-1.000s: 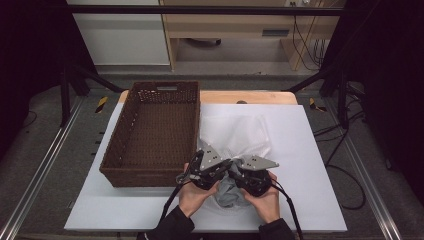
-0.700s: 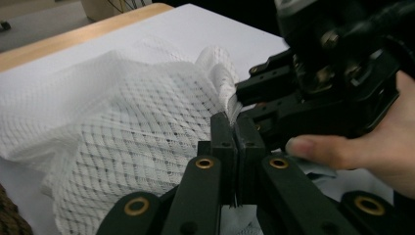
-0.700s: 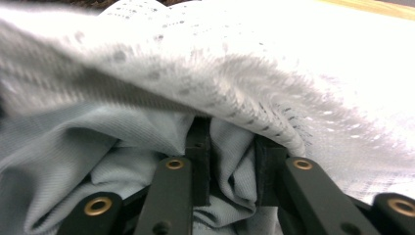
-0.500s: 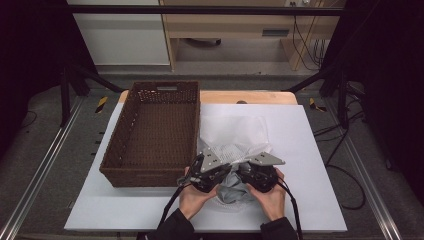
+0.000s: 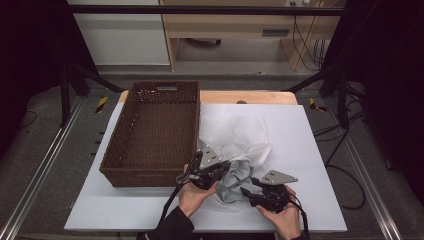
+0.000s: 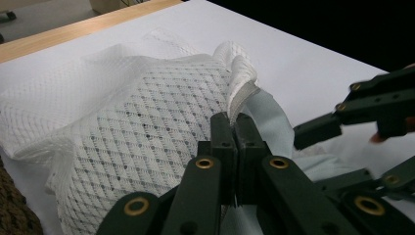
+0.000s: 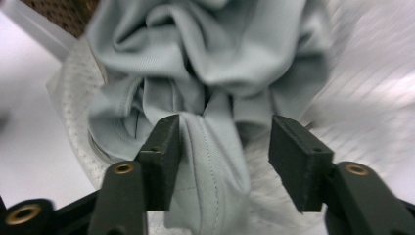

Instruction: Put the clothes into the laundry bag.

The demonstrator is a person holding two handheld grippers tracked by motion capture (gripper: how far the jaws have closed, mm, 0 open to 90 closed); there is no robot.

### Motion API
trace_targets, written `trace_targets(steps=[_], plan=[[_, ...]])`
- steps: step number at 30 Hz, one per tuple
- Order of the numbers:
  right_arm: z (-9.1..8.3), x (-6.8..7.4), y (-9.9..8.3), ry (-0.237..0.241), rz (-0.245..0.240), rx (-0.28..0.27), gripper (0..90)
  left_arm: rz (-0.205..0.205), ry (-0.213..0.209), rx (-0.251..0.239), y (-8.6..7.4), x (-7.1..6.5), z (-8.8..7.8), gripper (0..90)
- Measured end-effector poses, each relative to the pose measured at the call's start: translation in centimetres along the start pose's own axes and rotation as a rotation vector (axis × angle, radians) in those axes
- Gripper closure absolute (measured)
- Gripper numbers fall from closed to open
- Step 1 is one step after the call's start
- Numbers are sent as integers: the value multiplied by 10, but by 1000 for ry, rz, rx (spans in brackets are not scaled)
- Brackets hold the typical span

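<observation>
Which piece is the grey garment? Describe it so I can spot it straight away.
Start at the dark brown woven basket on the white table; a white mesh laundry bag lies right of it. The crumpled pale grey-blue smooth cloth spills from the bag's near end: plain and unperforated, unlike the mesh.

The scene is viewed from above and behind the person's side in the high view, facing forward and down, far enough for the whole white table (image 5: 310,150), the wicker basket (image 5: 155,135) and both hands to be taken in. The left gripper view is taken close along the left gripper (image 6: 234,128), whose jaws are pressed together; the white mesh garment (image 6: 127,127) is seen just beyond and left of them. The right gripper view is taken closer still, along the right gripper (image 7: 225,152), with grey cloth (image 7: 210,58) between and ahead of its parted jaws. The crumpled fabric is shared by all three views.
</observation>
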State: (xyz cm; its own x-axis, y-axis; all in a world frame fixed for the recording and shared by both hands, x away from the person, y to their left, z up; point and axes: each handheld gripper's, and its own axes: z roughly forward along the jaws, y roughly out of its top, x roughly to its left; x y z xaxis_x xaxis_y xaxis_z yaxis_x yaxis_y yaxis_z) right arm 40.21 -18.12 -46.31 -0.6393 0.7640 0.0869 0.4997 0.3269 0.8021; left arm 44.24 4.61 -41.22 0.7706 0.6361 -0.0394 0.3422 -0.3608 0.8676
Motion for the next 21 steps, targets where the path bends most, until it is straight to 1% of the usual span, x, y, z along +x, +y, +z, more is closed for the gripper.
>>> trace_targets(steps=[1, 2, 4, 5, 7, 8, 9, 10, 12, 15, 18, 20, 21], plan=[[5, 1, -1, -5, -1, 17, 494, 0, -1, 2, 0, 0, 0, 888], [9, 2, -1, -3, -11, 17, 528, -1, -4, 5, 0, -1, 1, 888], [19, 3, -1, -3, -13, 36, 648, 4, -6, 8, -1, -2, 2, 888], [22, 3, -1, 7, -4, 43, 717, 6, -6, 10, -1, -3, 3, 888], [27, 3, 2, 7, 2, 42, 785, 7, -8, 12, -1, -3, 3, 889], [27, 3, 4, 11, 8, 40, 796, 7, -8, 13, -1, -3, 3, 888], [25, 4, 9, 9, 7, 13, 806, 7, -10, 12, -1, -3, 3, 888], [23, 6, 12, 6, -4, -7, 809, 5, -12, 11, -1, -3, 3, 889], [20, 9, 19, -1, -9, -40, 811, 3, -16, 7, 0, -4, 1, 889], [22, 10, 30, -18, 6, -75, 812, 14, -23, 1, 3, -7, -3, 889], [32, 5, 38, -61, 42, -89, 812, 26, -33, -5, 5, -10, -6, 889], [40, 0, 39, -95, 51, -90, 811, 31, -41, -6, 6, -11, -8, 889], [46, -4, 39, -123, 63, -85, 811, 33, -46, -6, 5, -12, -8, 889]])
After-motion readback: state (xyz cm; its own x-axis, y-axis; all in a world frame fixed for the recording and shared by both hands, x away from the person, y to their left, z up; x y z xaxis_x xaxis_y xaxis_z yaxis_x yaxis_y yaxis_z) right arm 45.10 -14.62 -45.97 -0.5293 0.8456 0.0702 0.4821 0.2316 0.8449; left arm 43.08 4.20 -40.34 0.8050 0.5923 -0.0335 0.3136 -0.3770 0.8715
